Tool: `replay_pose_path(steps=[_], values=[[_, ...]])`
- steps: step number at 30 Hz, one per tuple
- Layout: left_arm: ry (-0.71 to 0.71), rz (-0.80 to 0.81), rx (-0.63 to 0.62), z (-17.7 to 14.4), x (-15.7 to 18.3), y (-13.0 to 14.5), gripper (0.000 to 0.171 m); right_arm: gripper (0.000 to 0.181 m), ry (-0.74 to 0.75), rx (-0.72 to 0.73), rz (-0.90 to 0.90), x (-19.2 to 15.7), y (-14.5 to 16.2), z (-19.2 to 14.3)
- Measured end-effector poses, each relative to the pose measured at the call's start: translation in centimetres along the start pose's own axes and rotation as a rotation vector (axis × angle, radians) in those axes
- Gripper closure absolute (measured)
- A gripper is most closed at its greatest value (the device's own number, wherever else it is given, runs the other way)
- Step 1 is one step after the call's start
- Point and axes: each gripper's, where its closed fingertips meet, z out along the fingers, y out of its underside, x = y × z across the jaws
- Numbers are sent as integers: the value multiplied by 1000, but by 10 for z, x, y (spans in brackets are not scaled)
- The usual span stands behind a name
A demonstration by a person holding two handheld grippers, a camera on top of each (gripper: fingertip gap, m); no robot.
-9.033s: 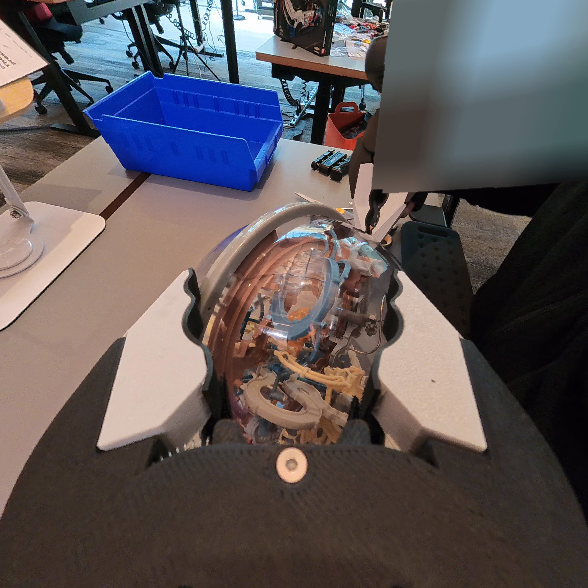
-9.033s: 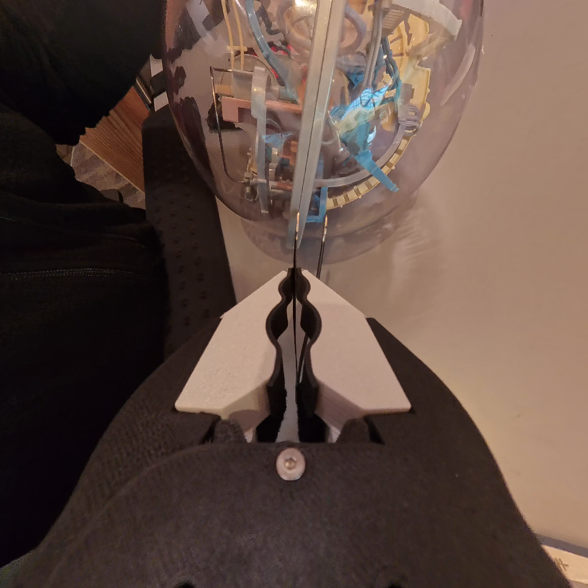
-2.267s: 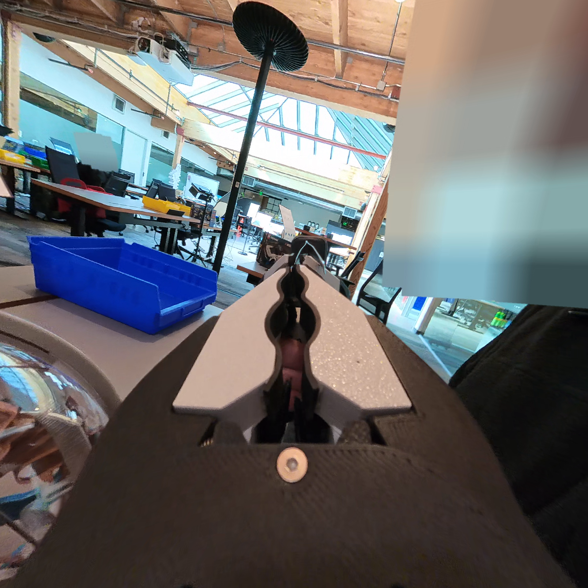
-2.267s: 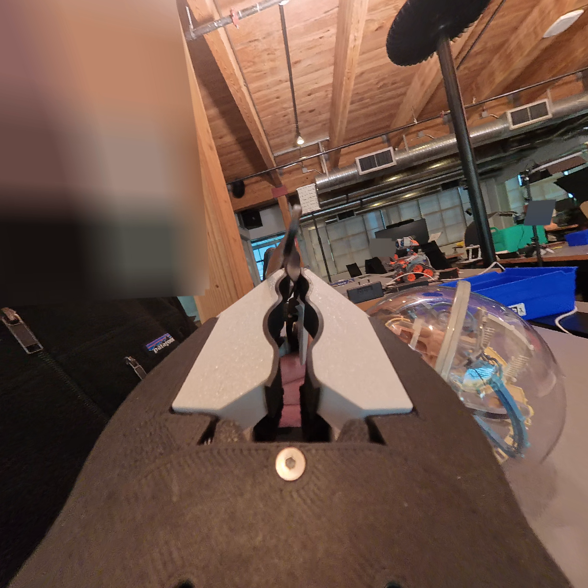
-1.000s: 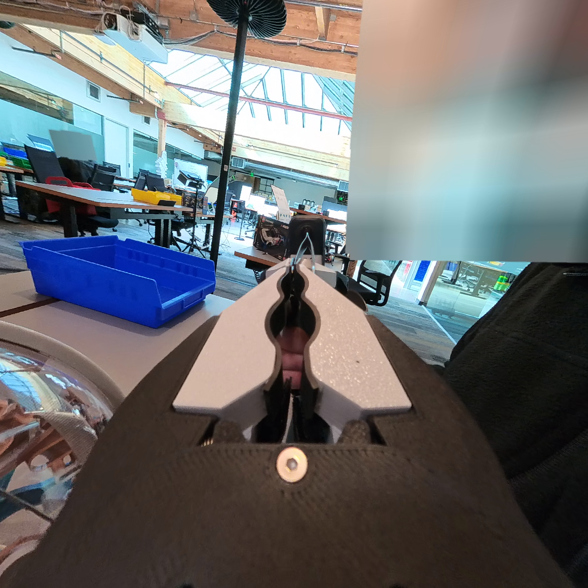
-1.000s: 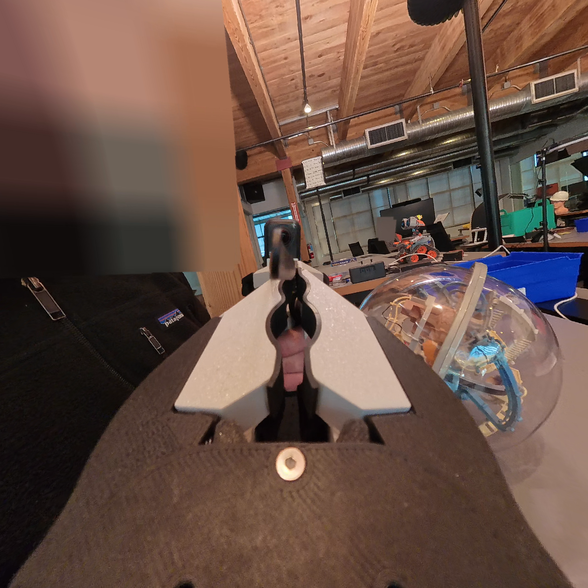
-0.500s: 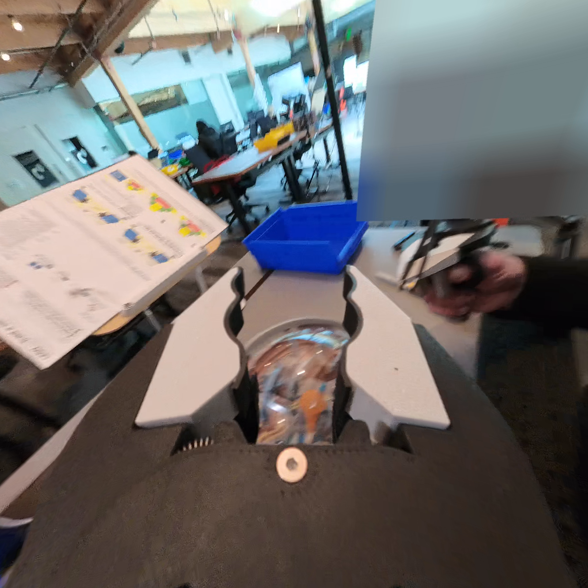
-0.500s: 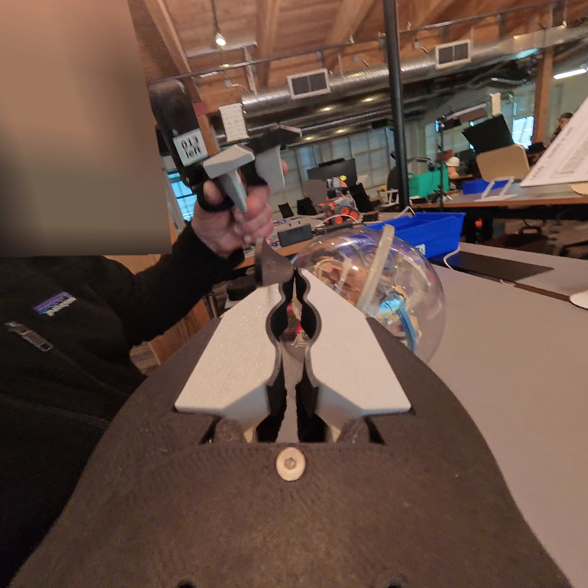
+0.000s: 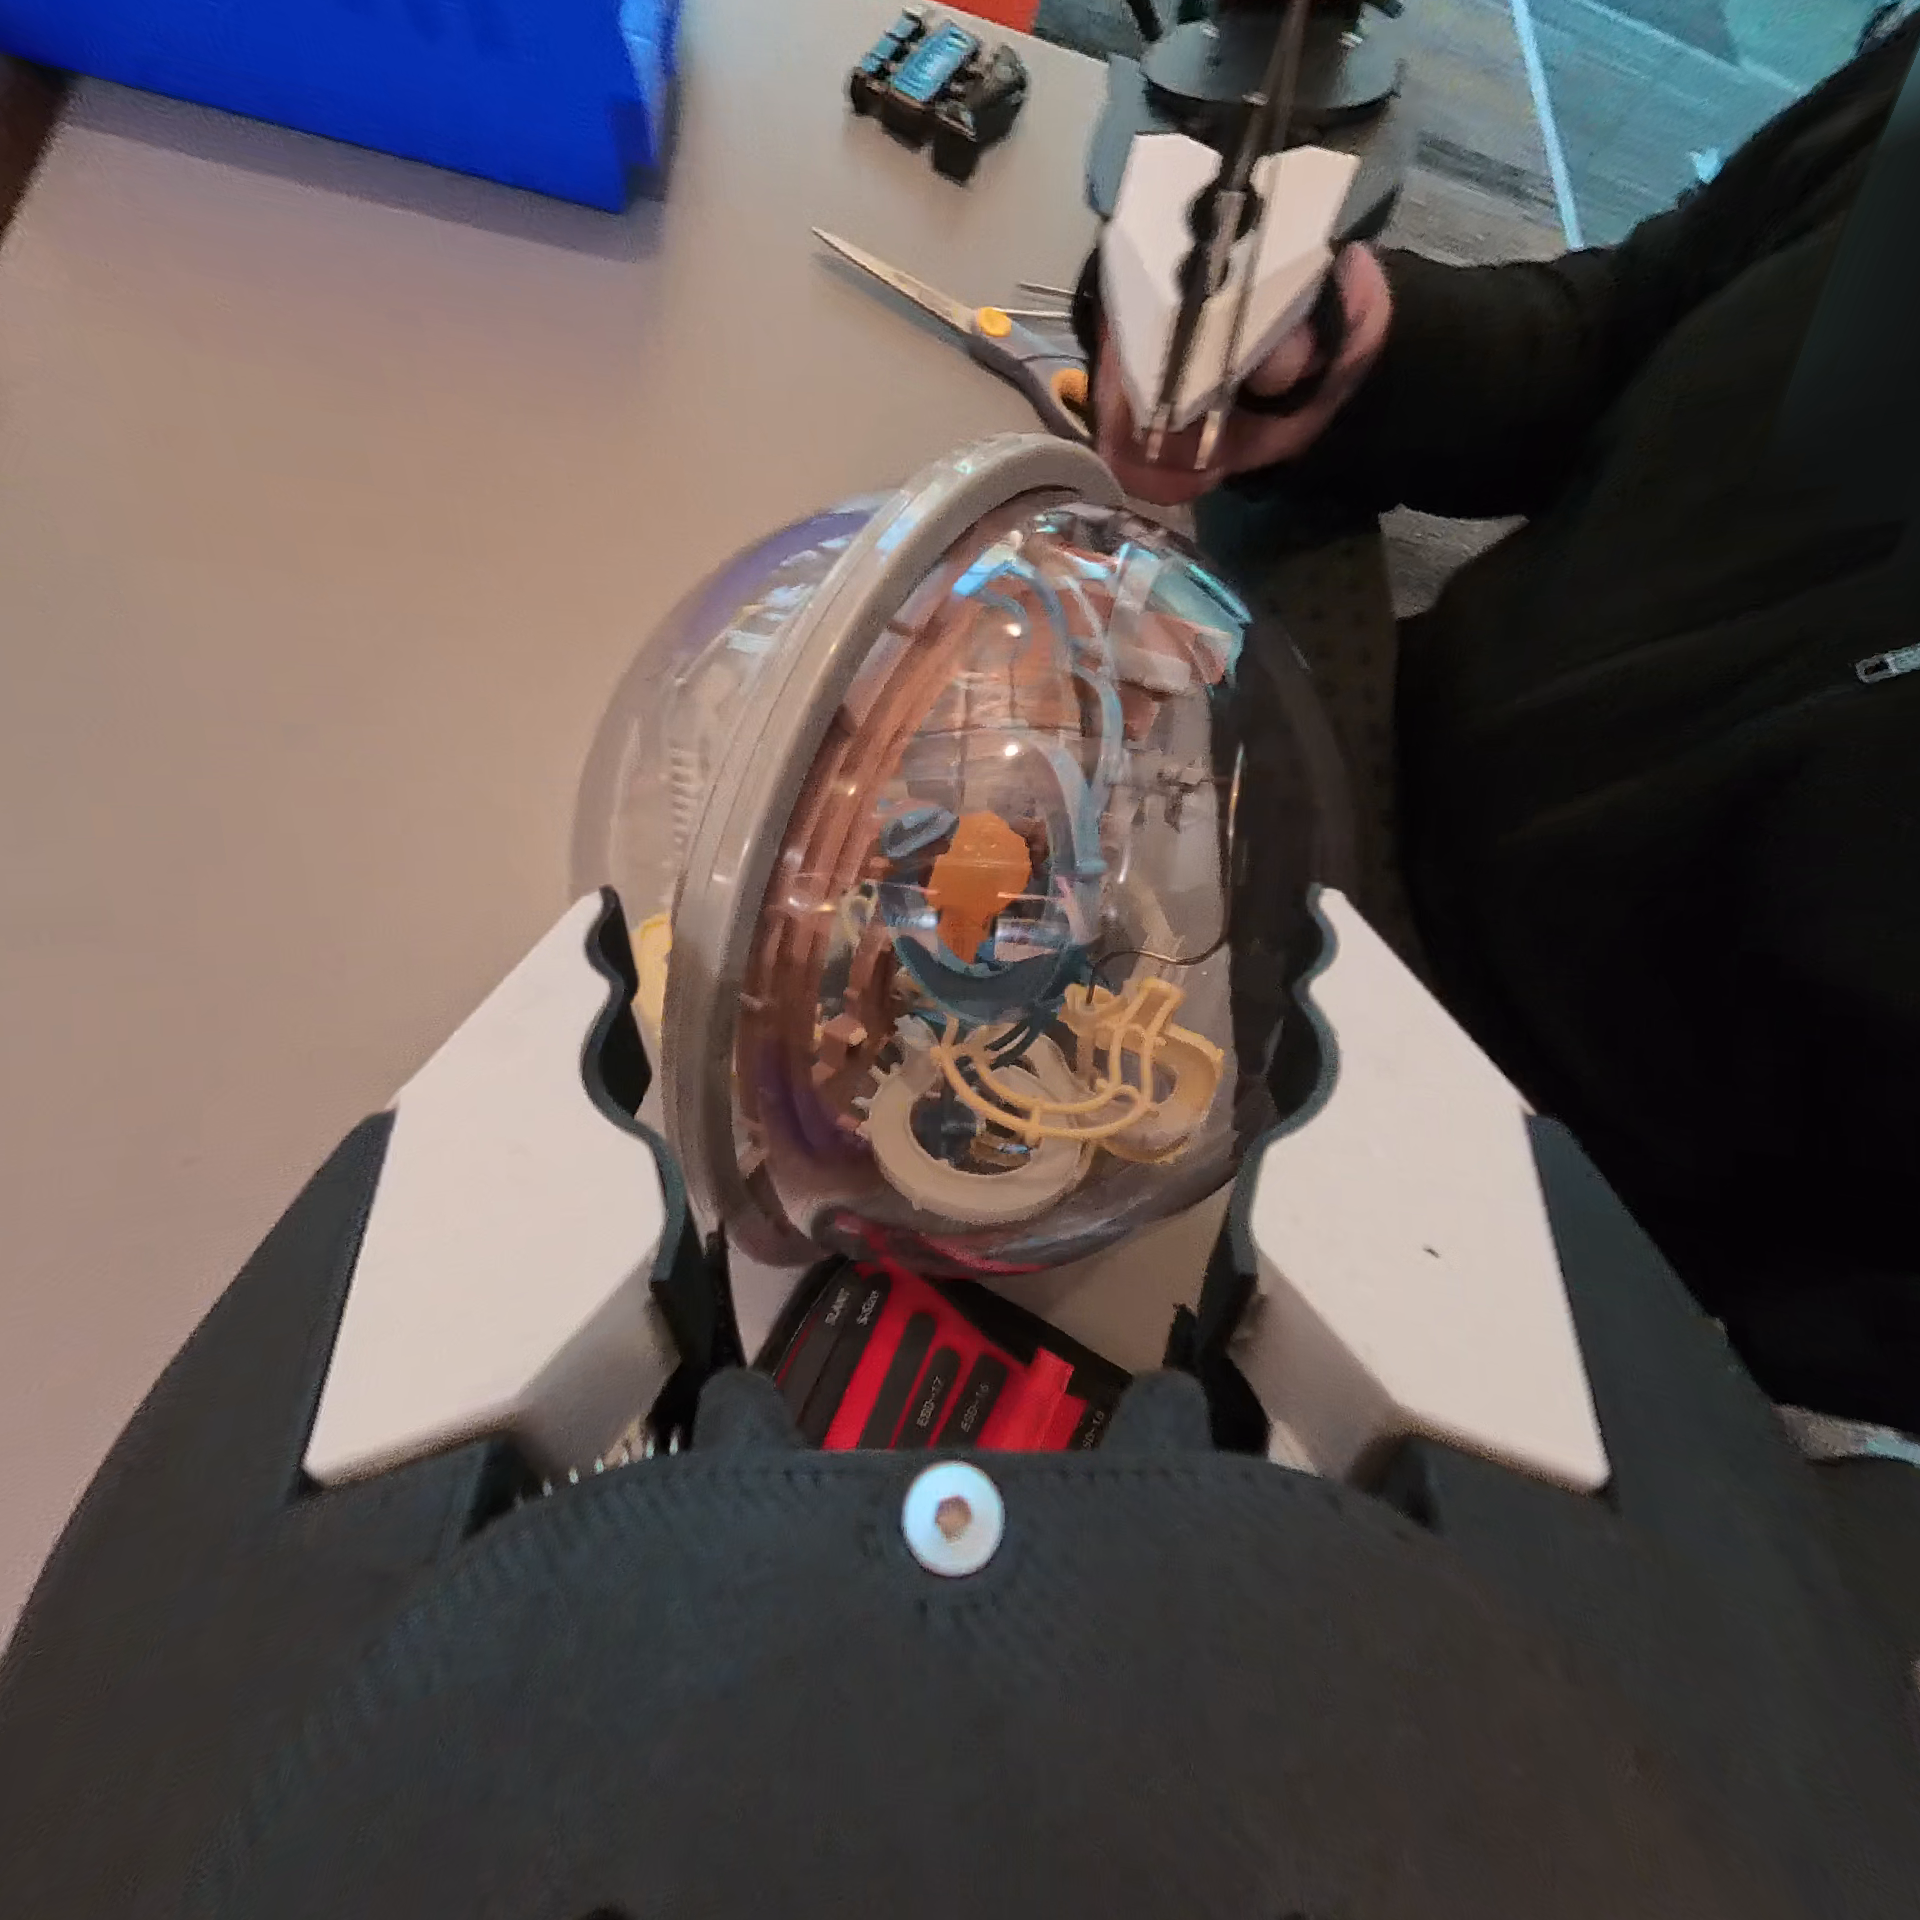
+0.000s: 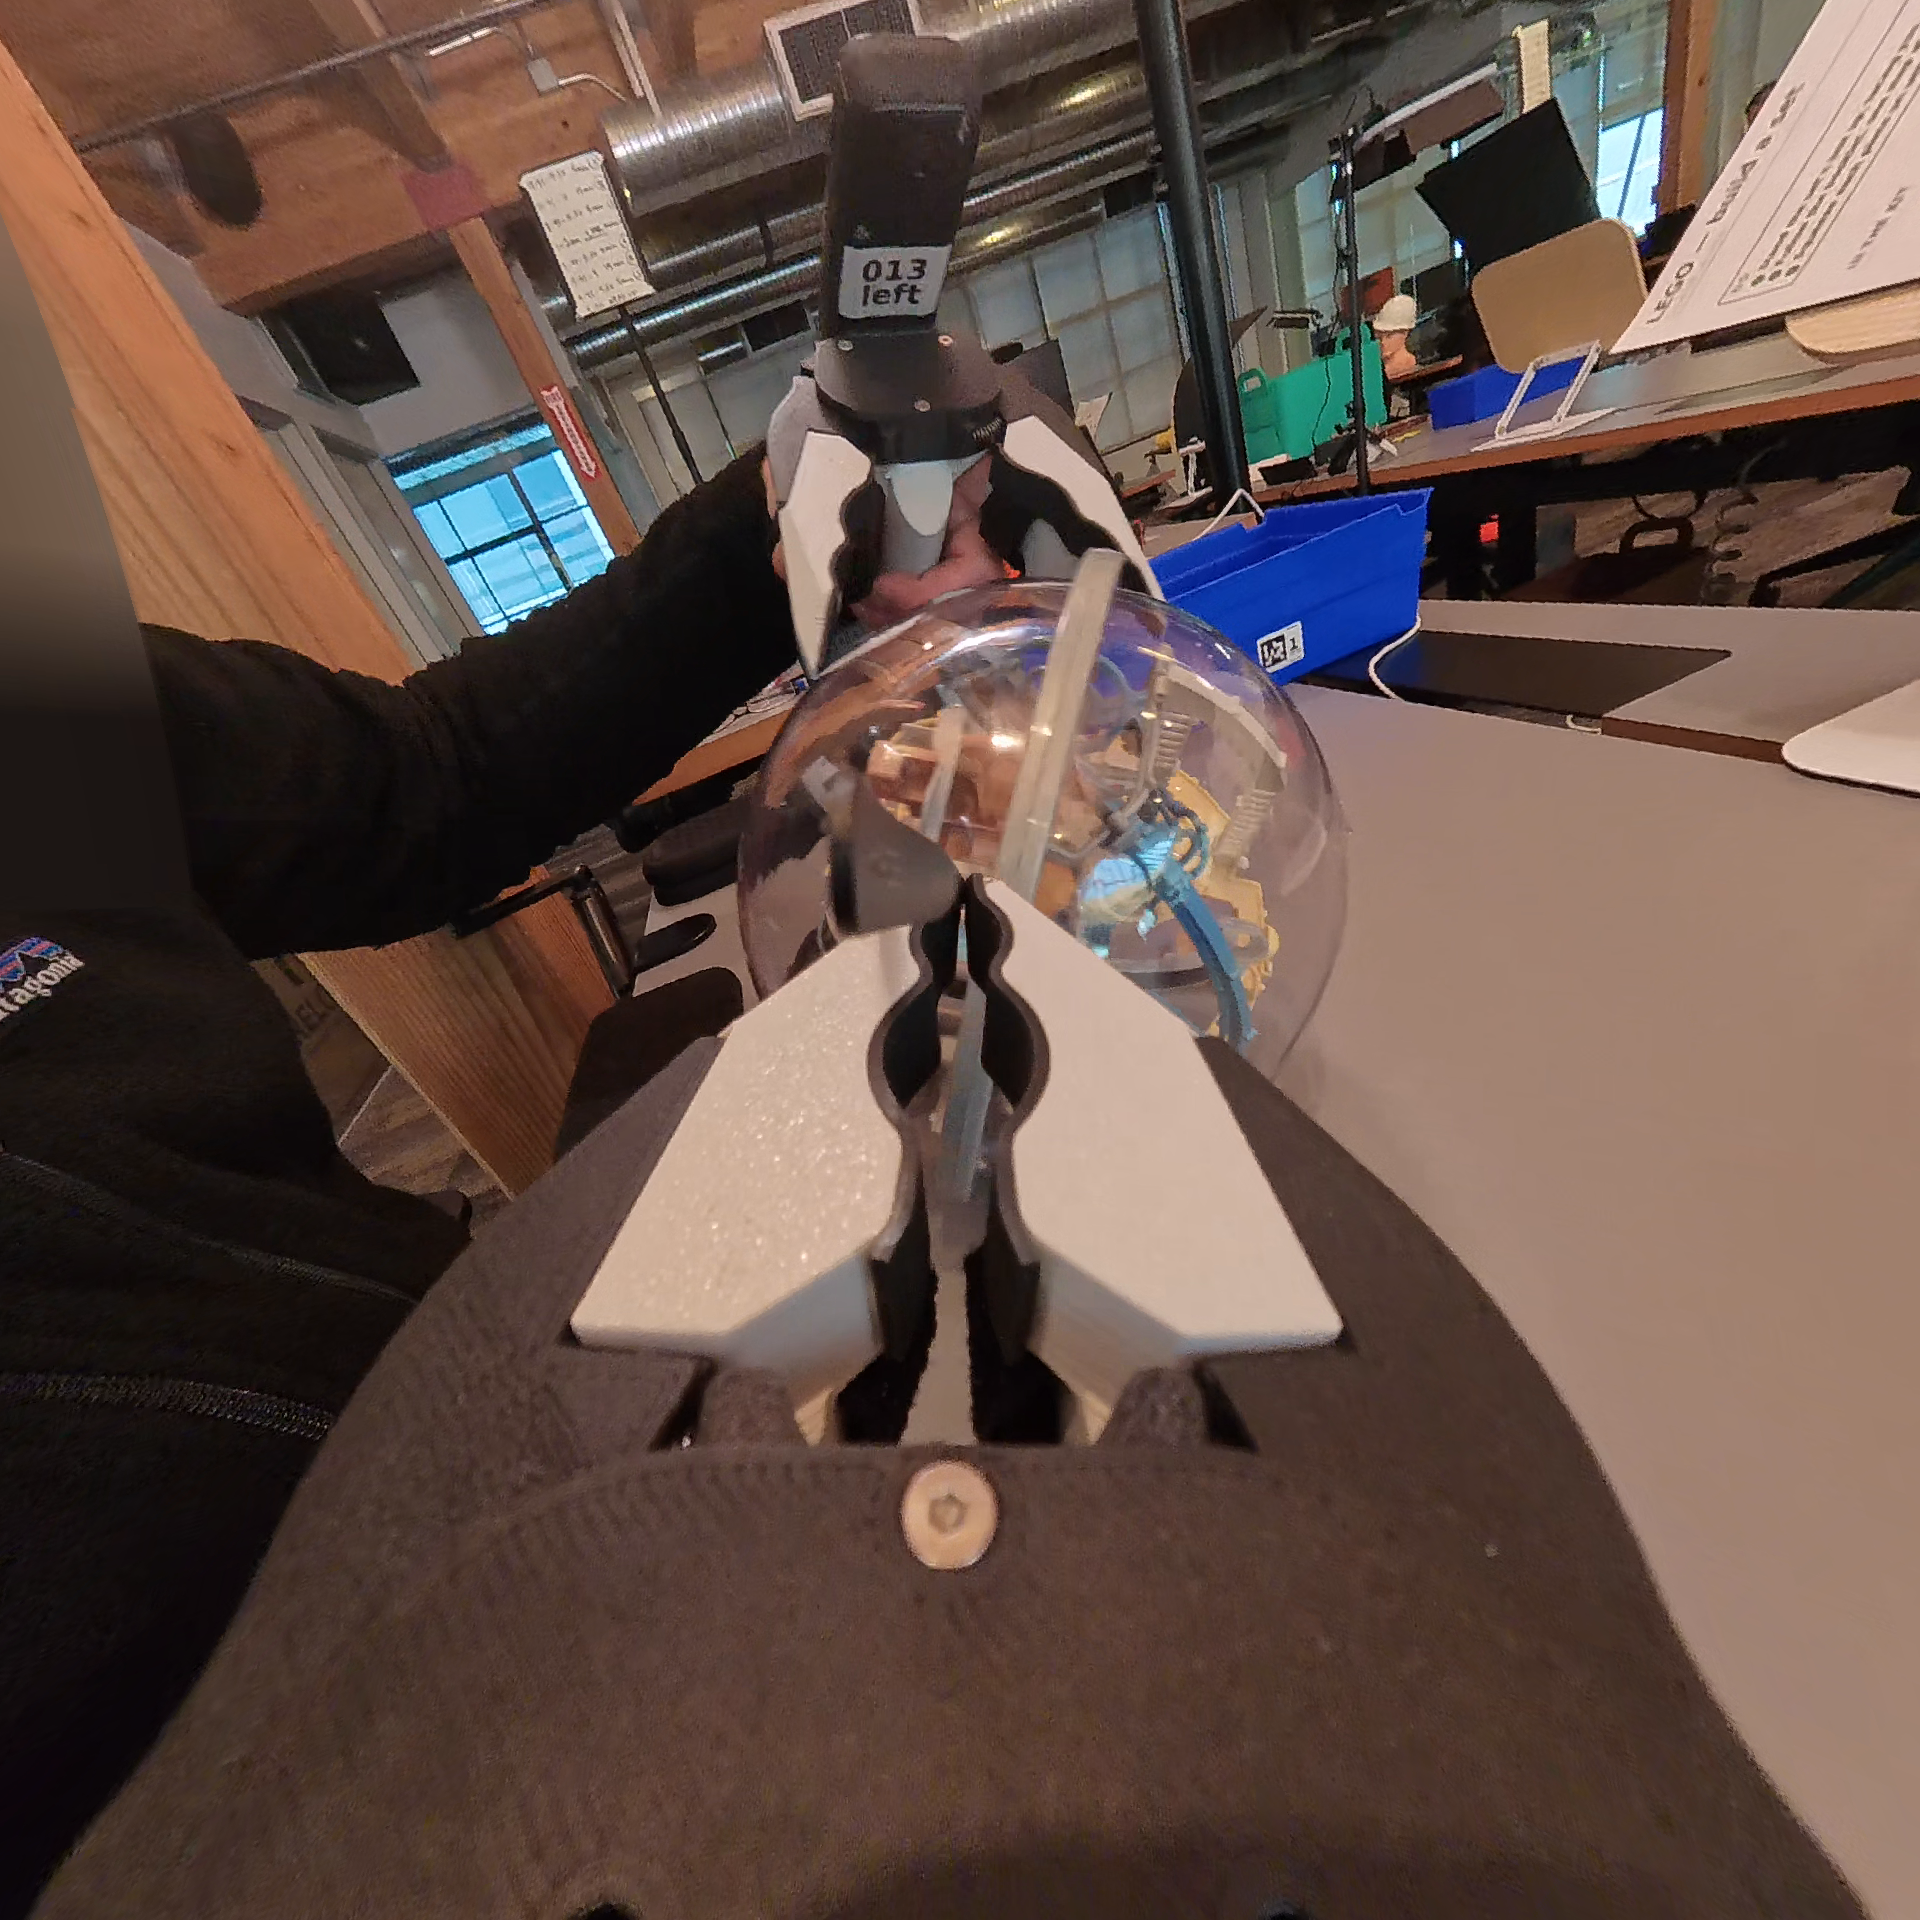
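Note:
A clear plastic maze ball (image 9: 966, 883) with a grey ring and coloured tracks inside rests on the grey table (image 9: 312, 520). My left gripper (image 9: 956, 925) is open wide and reaches down over the ball, one finger on each side. The right wrist view shows it at the ball's top (image 10: 966, 582), above the ball (image 10: 1039, 831). My right gripper (image 10: 971, 914) is shut on a thin dark metal tool (image 10: 894, 862) like tweezers. It points at the ball from close by. In the left wrist view the right gripper (image 9: 1179, 416) sits just beyond the ring.
A blue bin (image 9: 343, 83) stands at the table's far side. Scissors (image 9: 966, 322) and small black blocks (image 9: 935, 83) lie beyond the ball. A red and black case (image 9: 935, 1371) lies just under it. A person's dark sleeve (image 9: 1662, 727) fills the right. A white stand base (image 10: 1860, 748) is at the right. The tips of one gripper are about 15 centimeters away from the tips of the other.
My left gripper has opened from shut, swung down from looking across the room and come over the ball. My right gripper has turned toward the ball, still shut on the tool.

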Motion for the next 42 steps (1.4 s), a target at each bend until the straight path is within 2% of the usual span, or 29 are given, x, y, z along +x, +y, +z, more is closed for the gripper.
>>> replay_pose_path(steps=[12, 19, 26, 38, 42], values=[[0, 28, 152, 27, 42, -10, 49, 181, -10, -42, -63, -12, 7, -12], [-82, 22, 224, 28, 58, -11, 51, 181, 12, -26, -65, -24, 2, -32], [-116, 31, 253, 37, 77, -15, 53, 181, -2, -73, -61, -32, 12, -34], [-161, 23, 274, 39, 83, -16, 52, 181, 5, -68, -23, -37, 14, -41], [-181, 51, 261, 44, 84, -14, 45, 181, 26, -89, -30, -35, 15, -42]])
